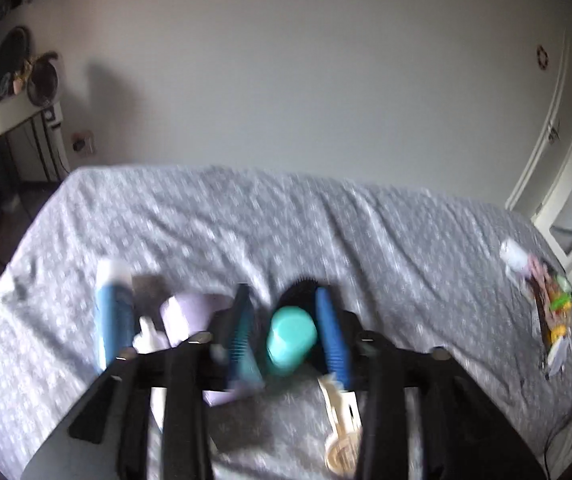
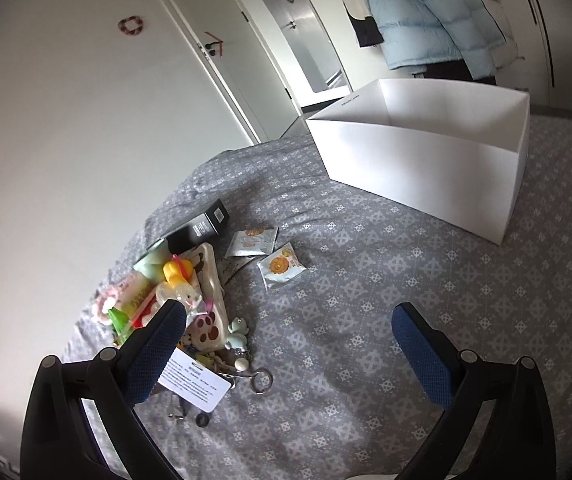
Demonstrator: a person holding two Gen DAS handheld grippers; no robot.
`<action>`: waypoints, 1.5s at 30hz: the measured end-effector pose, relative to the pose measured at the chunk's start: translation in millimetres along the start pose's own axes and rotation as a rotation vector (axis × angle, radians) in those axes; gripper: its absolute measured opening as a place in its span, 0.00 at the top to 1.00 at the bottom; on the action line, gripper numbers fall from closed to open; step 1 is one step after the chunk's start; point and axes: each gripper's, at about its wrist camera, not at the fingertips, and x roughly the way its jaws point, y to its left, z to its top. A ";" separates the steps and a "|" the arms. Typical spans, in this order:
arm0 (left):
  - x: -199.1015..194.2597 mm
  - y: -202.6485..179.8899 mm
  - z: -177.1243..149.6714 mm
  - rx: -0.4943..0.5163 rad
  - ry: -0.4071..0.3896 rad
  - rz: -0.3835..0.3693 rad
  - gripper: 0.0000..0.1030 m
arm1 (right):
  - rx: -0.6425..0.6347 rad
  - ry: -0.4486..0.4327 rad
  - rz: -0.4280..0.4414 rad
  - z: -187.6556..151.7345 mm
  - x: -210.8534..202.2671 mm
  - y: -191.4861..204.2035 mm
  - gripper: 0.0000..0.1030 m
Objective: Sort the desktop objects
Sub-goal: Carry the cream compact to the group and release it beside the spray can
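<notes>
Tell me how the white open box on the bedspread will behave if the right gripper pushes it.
The white box looks thin-walled and seems empty, so it is probably light. It would likely slide on the bedspread rather than tip, given its wide base. Its open walls may flex.

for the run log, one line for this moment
left hand-held gripper: open, around teal bottle | right hand-held gripper: open, empty | white box: empty

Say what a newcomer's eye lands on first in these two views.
Right wrist view: the big white box at the far right of the grey patterned bedspread, and the colourful pile of trinkets beside the open right gripper. Left wrist view, blurred: a teal container between the left gripper's blue fingers, bottles to its left.
</notes>
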 end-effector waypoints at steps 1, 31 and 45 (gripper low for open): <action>0.3 -7.9 -14.7 0.008 0.024 0.000 0.17 | -0.011 -0.004 -0.009 -0.5 0.0 2.7 0.00; -9.1 -22.4 -88.8 -0.137 0.016 0.085 0.75 | 0.020 0.033 0.051 -2.2 4.1 -3.8 0.00; 28.5 91.8 5.6 -0.199 -0.054 0.268 0.75 | -0.037 0.023 -0.001 -4.8 5.0 8.7 0.00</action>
